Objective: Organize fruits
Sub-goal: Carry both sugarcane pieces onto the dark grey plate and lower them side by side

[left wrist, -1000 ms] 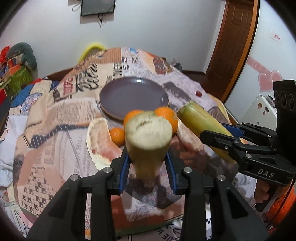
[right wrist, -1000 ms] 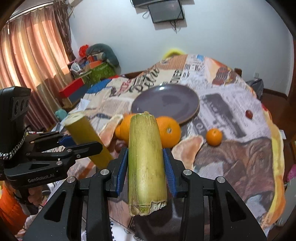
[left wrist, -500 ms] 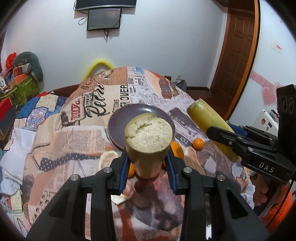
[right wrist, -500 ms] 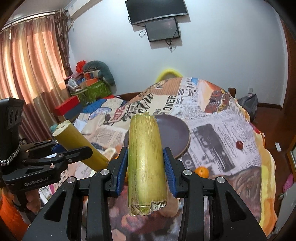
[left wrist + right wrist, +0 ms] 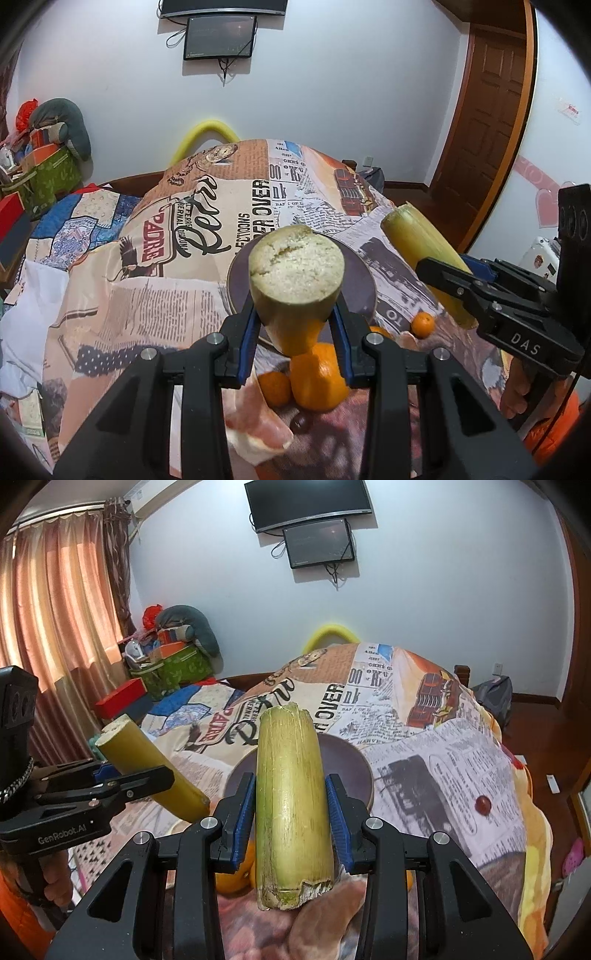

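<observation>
Your left tool is clenched on a stubby yellow-green sugarcane piece, cut end facing you, tilted down above the dark purple round plate. Your right tool grips a longer green cane section lengthwise, above the newspaper-print bedspread; oranges lie below.

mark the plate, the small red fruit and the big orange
purple plate [image 5: 352, 771], right wrist view, bare right part of its dish.
small red fruit [image 5: 482, 804], right wrist view, its middle.
big orange [image 5: 319, 380], left wrist view, its front face.
</observation>
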`<act>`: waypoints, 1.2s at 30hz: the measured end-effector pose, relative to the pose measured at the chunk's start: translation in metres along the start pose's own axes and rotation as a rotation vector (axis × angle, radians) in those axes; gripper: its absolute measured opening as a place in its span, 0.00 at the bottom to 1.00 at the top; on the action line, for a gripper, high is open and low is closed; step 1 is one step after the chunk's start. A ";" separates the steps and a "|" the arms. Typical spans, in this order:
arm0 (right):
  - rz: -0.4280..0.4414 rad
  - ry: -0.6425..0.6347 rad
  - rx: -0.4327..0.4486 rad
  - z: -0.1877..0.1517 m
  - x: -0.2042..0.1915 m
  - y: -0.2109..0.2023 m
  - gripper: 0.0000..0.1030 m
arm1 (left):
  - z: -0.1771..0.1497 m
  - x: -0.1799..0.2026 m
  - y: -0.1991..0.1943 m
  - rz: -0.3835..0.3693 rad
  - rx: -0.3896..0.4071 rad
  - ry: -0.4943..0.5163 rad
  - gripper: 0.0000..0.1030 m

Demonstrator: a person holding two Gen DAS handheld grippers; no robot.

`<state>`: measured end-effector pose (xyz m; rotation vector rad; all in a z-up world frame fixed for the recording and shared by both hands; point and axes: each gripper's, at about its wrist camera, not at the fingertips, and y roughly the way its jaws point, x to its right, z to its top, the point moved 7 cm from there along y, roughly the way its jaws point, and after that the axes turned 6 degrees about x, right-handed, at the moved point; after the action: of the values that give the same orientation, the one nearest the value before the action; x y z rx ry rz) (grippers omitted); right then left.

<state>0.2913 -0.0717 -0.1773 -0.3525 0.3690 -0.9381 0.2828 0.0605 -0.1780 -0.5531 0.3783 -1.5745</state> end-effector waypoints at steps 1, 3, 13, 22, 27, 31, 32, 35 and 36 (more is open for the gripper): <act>-0.003 0.000 -0.001 0.001 0.002 0.003 0.34 | 0.000 -0.001 0.005 0.001 -0.005 0.002 0.35; -0.005 0.004 -0.006 0.003 0.005 0.010 0.34 | 0.000 -0.003 0.013 0.003 -0.016 0.002 0.35; -0.026 0.004 -0.060 0.004 0.022 0.055 0.34 | -0.003 -0.017 0.059 -0.012 -0.102 -0.011 0.35; -0.031 0.009 -0.147 -0.007 0.037 0.093 0.34 | -0.008 -0.025 0.094 -0.025 -0.190 -0.007 0.35; -0.014 0.005 -0.194 -0.011 0.040 0.108 0.34 | -0.007 -0.027 0.108 -0.034 -0.216 -0.011 0.35; -0.017 -0.013 -0.216 -0.013 0.039 0.115 0.34 | -0.003 -0.026 0.119 -0.036 -0.229 -0.001 0.35; -0.016 -0.012 -0.223 -0.014 0.039 0.118 0.34 | -0.003 -0.026 0.122 -0.037 -0.233 -0.003 0.35; -0.014 -0.012 -0.246 -0.015 0.040 0.124 0.34 | 0.001 -0.028 0.129 -0.045 -0.239 -0.020 0.35; -0.015 -0.015 -0.253 -0.016 0.041 0.126 0.34 | 0.002 -0.029 0.131 -0.048 -0.240 -0.026 0.35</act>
<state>0.3954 -0.0388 -0.2539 -0.5938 0.4735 -0.9044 0.3927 0.0788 -0.2521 -0.7713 0.5425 -1.5760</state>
